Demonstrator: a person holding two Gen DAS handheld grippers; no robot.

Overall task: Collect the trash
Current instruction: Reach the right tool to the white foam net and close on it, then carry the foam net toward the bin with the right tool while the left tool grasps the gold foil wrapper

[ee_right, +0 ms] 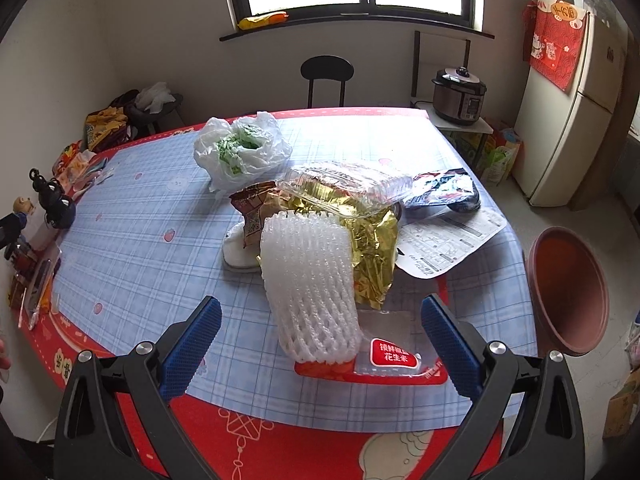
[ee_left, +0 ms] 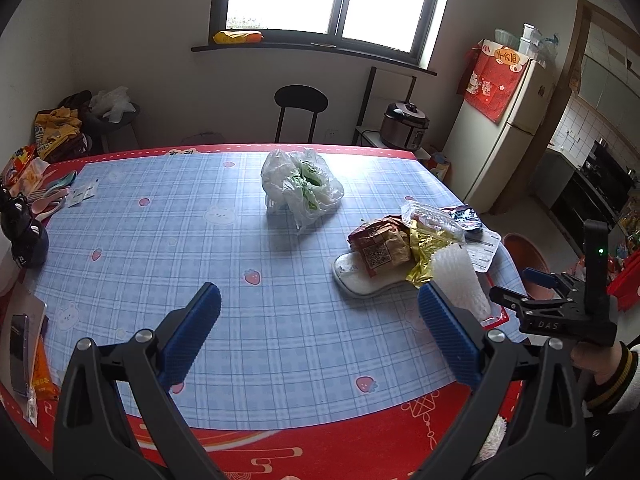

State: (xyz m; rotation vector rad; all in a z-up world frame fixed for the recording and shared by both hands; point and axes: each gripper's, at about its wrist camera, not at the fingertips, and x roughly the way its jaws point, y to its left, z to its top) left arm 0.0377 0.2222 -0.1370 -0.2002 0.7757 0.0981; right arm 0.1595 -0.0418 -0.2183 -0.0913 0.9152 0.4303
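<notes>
A heap of trash lies on the table's right side: a white foam net sleeve [ee_right: 312, 292], a gold foil wrapper [ee_right: 368, 240], a clear plastic clamshell [ee_right: 348, 184], a brown snack bag [ee_right: 252, 208] and a red-labelled clear packet [ee_right: 392, 356]. A crumpled white plastic bag [ee_right: 240, 148] with green print sits further back. My right gripper [ee_right: 320, 344] is open, just in front of the foam sleeve, with nothing held. My left gripper [ee_left: 320, 336] is open over bare tablecloth, left of the trash heap [ee_left: 404, 252]; the plastic bag [ee_left: 300, 184] lies ahead of it.
A reddish-brown basin [ee_right: 568, 292] stands off the table's right edge. Printed paper [ee_right: 448, 240] and a dark wrapper [ee_right: 444, 188] lie behind the heap. Figurines [ee_right: 52, 204] and packets crowd the left edge. A black chair [ee_left: 300, 108], a rice cooker [ee_left: 404, 124] and a fridge [ee_left: 508, 128] stand beyond.
</notes>
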